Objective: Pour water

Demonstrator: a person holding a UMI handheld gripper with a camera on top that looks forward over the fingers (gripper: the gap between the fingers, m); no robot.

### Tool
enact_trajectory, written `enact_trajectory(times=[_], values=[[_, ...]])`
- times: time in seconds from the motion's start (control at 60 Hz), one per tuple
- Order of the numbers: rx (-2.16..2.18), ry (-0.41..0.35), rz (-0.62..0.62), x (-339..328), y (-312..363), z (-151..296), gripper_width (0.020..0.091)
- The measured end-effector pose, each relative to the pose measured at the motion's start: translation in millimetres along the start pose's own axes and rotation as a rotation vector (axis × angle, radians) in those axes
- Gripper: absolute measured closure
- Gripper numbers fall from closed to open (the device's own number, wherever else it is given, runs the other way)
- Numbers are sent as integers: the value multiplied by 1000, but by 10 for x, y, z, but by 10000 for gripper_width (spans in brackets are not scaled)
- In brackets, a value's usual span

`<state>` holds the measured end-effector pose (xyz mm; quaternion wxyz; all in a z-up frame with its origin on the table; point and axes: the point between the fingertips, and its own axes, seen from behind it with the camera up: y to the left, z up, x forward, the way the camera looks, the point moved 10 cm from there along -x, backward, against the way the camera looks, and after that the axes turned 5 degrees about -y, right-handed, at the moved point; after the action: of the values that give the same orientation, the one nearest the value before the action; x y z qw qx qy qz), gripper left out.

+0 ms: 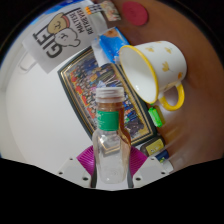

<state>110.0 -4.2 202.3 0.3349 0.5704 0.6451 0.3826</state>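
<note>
The gripper [109,163] is clamped on a small clear bottle [109,140] with an orange-brown cap [111,95], its magenta pads [87,158] pressing the bottle's lower body from both sides and holding it roughly upright. Just beyond the bottle and a little to one side sits a white mug [155,70] with yellow hearts and a yellow handle; it looks tipped, its mouth turned toward the bottle, and it rests on or beside a colourful printed box or book [85,82] on the pale surface [35,120]. A white gift bag with lettering [60,38] stands farther back. The step in hand looks like the carry toward the mug — the pour itself has not begun, since the bottle is not tilted. The next move would call for bringing the bottle's neck over the mug's rim and tipping it; the cap appears to be on, which would block any flow, though this is hard to judge. Whether the bottle holds water cannot be made out, the mug's base is hidden behind it, and the small coloured objects [157,118] beside the mug are too cramped to identify.
</note>
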Motion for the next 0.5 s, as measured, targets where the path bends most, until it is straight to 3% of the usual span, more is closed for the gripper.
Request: enact_trajectory(times=[0.267, 0.5], values=[[15, 2, -59, 48, -42, 228, 690], [-675, 35, -132, -30, 445, 304, 688]])
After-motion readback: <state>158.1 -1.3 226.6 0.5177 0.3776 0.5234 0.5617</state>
